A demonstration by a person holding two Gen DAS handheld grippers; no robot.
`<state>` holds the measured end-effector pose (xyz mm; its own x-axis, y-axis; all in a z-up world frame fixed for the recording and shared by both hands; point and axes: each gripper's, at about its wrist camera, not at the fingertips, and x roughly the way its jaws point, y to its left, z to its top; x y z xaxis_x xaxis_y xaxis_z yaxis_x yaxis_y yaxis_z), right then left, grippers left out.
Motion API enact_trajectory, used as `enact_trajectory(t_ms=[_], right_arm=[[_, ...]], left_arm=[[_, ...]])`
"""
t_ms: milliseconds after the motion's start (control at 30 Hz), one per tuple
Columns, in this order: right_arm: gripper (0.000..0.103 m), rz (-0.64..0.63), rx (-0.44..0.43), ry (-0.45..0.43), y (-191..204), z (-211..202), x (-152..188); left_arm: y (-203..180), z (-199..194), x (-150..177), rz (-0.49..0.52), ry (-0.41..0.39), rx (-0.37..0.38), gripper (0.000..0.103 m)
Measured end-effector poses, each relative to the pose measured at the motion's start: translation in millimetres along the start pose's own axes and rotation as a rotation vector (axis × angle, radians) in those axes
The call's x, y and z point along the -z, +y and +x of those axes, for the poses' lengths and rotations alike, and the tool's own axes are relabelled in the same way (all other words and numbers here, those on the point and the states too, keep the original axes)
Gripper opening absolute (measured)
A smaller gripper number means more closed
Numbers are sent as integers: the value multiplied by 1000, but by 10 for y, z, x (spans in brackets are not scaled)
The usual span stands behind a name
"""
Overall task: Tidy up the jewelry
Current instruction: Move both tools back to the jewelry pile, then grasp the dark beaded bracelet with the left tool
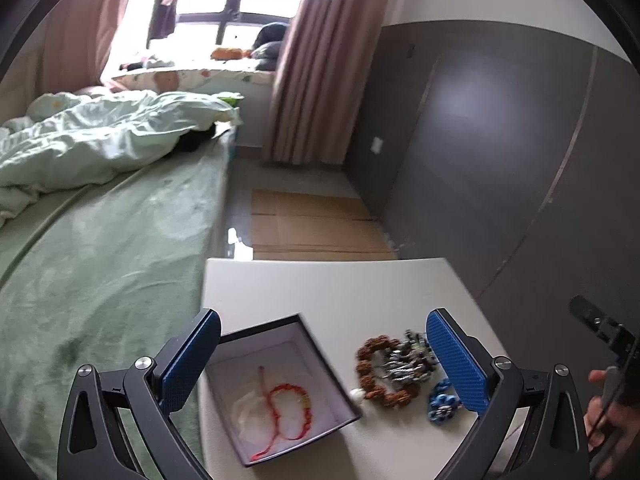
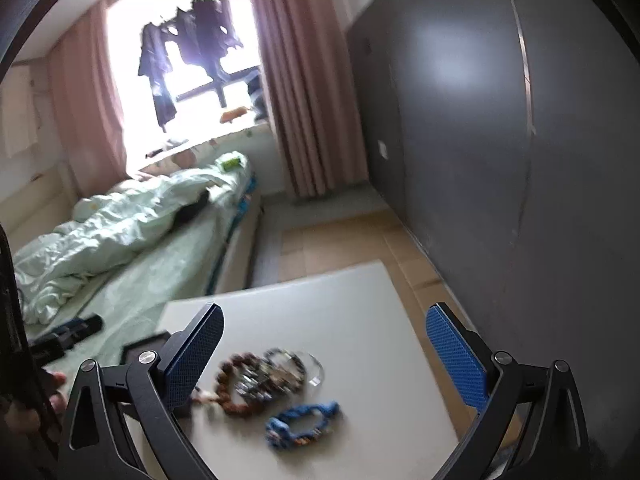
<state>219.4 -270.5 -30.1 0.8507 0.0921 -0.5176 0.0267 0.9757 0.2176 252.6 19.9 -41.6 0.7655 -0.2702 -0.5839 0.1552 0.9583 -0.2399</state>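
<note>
The jewelry lies in two lots on a white worktop (image 1: 320,284). A red cord bracelet (image 1: 286,412) rests inside an open dark box (image 1: 280,388) with a pale lining, which sits at the worktop's 8 o'clock corner in the left wrist view. Just outside the box, toward 3 o'clock of it, a loose cluster lies on the bare surface: a brown bead bracelet (image 1: 374,364) with a white bead at its end, a dark and silvery tangle (image 1: 408,364) touching it and partly overlapping, and a blue piece (image 1: 440,404) just beside them at 5 o'clock of the tangle. The right wrist view shows the same cluster, blurred: the brown beads (image 2: 230,384), the dark tangle (image 2: 268,376), what looks like a clear ring (image 2: 316,368) at its 3 o'clock edge, and the blue piece (image 2: 302,420) apart at 6 o'clock. The left gripper (image 1: 324,360) hangs above box and cluster with its blue-padded fingers wide apart, holding nothing. The right gripper (image 2: 324,356) hovers over the cluster, fingers likewise spread and empty. A hand (image 1: 612,420) shows at 4 o'clock in the left view. Beyond the worktop, a bed (image 1: 100,240) with a green sheet and rumpled quilt runs along 9 o'clock, pink curtains (image 1: 312,60) frame a bright window at 12 o'clock, and a grey wall (image 1: 500,140) fills 2 o'clock.
</note>
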Motion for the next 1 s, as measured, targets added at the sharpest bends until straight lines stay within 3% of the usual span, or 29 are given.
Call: enact_trajectory(t_ms=[100, 367, 500, 667, 900, 1000], right_arm=[[102, 37, -26, 25, -113, 30, 39], [102, 64, -53, 87, -311, 89, 184], [102, 89, -77, 137, -409, 152, 258], [102, 138, -47, 199, -538, 305, 340], [99, 229, -77, 258, -741, 477, 415], [89, 255, -104, 286, -769, 547, 440]], left_arm=[[-127, 38, 11, 36, 1, 0, 103], [-437, 225, 54, 82, 60, 109, 103], [-629, 377, 91, 126, 123, 123, 103], [-776, 628, 170, 127, 218, 149, 102], [-966, 991, 310, 132, 330, 180, 83], [-1012, 1155, 358, 126, 367, 174, 78]])
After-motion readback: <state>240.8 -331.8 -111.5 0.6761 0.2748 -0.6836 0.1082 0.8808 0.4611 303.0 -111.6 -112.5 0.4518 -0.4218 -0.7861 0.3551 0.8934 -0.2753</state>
